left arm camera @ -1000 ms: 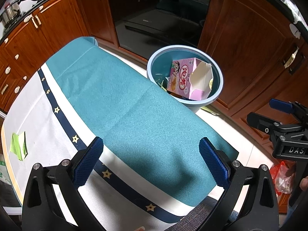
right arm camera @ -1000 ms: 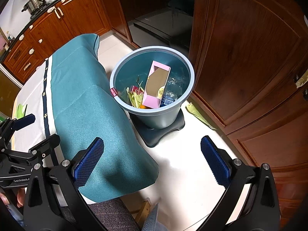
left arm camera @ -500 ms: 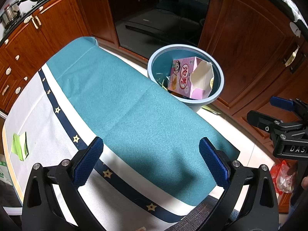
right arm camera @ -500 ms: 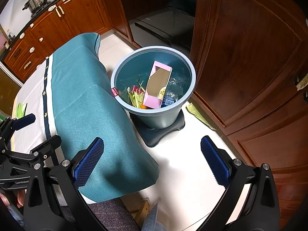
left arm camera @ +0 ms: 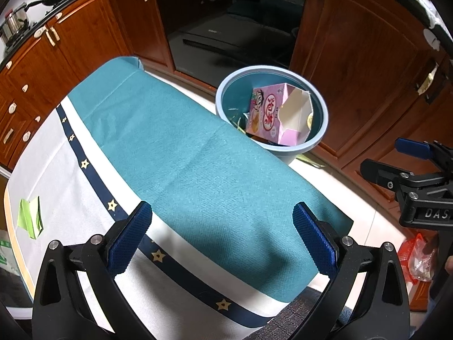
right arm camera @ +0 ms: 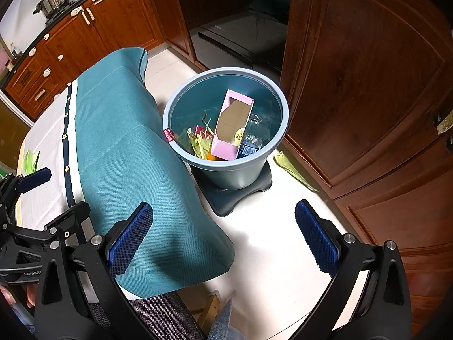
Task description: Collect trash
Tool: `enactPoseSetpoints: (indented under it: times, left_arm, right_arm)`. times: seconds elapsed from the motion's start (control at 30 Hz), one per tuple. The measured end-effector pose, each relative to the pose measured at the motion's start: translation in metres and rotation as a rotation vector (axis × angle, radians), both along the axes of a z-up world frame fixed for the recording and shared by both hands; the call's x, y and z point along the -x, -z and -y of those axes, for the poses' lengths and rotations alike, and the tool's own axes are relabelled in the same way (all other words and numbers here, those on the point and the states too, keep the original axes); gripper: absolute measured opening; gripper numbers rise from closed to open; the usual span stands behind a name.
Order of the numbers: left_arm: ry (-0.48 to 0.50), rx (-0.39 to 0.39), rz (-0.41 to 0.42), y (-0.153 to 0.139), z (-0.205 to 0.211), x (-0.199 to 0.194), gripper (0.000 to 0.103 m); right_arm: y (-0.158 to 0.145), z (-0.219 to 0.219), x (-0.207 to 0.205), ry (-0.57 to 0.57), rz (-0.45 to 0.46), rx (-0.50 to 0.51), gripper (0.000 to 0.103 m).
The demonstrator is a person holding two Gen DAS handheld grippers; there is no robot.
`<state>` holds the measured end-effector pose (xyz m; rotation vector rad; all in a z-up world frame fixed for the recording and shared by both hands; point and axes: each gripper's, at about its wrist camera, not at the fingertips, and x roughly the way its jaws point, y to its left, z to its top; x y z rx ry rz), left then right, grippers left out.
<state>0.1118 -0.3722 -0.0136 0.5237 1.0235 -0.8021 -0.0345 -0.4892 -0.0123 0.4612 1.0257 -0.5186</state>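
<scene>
The bench [left arm camera: 51,170] was the largest thing, covered with a woven cloth [left arm camera: 184,155] of teal and white, with a navy band of gold stars; its teal end hung softly over the edge toward the floor. Beside it stood the round blue-grey plastic bin [right arm camera: 240,170] on a dark base, and it already held a pink cardboard box [right arm camera: 232,124], green scraps and a bottle. The left claw [left arm camera: 220,238] and the right claw [right arm camera: 223,235] were both wide apart and held nothing; their pads [left arm camera: 130,238] were blue with a fine grid texture. 1 folded green paper piece [left arm camera: 29,219] lay flat on the white part, well apart from the bin. I judged it the next trash: the left claw should come low, pinch a raised fold, and not catch the cloth. 1 more green scrap [right arm camera: 294,170] lay on the floor near the bin.
</scene>
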Motion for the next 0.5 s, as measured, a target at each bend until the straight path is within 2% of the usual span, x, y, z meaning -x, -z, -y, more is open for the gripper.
enactPoseSetpoints:
  times: [0.5]
  left_arm:
    - [-0.006,-0.016,0.012,0.0,0.0004,0.0017,0.099]
  right_arm:
    - [-0.0007,0.0008,0.0007,-0.001,-0.002,0.007,0.096]
